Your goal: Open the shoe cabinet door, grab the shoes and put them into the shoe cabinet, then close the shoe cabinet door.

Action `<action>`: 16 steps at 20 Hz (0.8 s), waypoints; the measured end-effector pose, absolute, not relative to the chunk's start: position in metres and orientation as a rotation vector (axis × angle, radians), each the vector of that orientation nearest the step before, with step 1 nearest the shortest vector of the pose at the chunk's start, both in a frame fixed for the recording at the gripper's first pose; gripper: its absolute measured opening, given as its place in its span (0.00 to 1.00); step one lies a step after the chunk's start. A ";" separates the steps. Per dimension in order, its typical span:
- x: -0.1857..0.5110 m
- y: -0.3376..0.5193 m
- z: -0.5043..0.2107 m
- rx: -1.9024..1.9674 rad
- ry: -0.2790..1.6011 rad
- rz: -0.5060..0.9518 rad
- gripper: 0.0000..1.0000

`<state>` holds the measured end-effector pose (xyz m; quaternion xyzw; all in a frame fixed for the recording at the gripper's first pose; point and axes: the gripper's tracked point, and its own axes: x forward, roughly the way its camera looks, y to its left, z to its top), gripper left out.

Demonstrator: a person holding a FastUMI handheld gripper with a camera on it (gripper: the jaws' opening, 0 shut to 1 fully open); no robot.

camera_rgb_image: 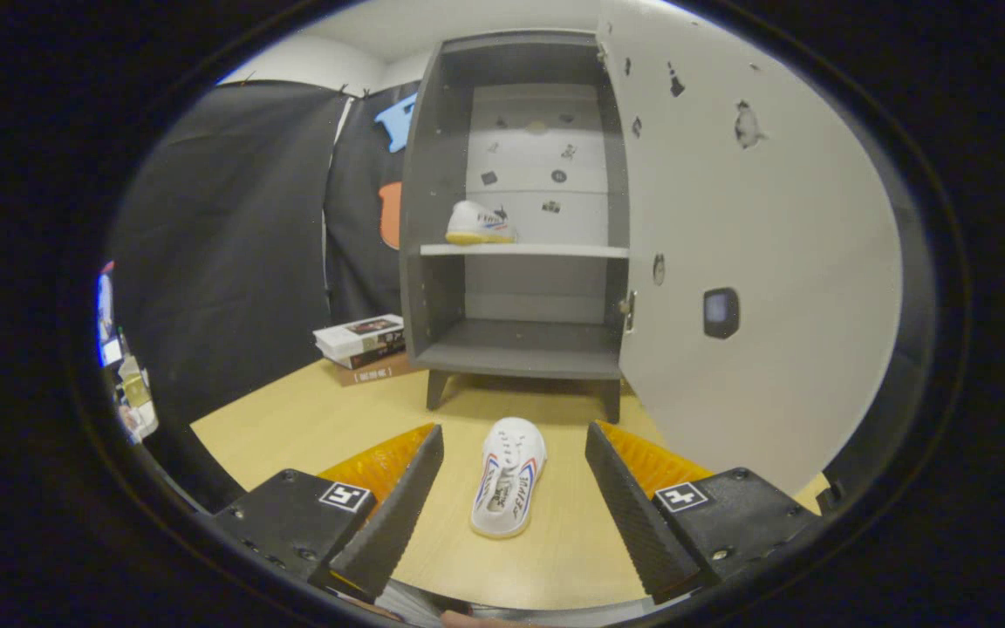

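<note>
White low-top shoe with red and blue side stripes (pixel 509 477) lying on the pale wooden counter (pixel 311 427), toe toward the cabinet, between the spread fingers (pixel 398 497) of the black gripper (pixel 513 510) and touching neither. Second white shoe with yellow sole (pixel 479 223) resting on the white middle shelf (pixel 546 250) of the grey shoe cabinet (pixel 428 218). White cabinet door (pixel 755 262) swung open to the right. Stack of books (pixel 363 344) beside the cabinet's left foot.
</note>
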<state>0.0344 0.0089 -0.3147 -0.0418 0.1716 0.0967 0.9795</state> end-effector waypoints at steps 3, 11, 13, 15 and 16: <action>0.054 0.026 -0.363 -0.040 0.455 0.203 1.00; 0.105 0.040 -0.441 0.064 0.623 0.123 0.91; 0.115 0.046 -0.446 0.111 0.626 0.110 0.81; 0.123 0.056 -0.459 0.156 0.663 0.131 0.69; 0.129 0.056 -0.463 0.169 0.667 0.123 0.58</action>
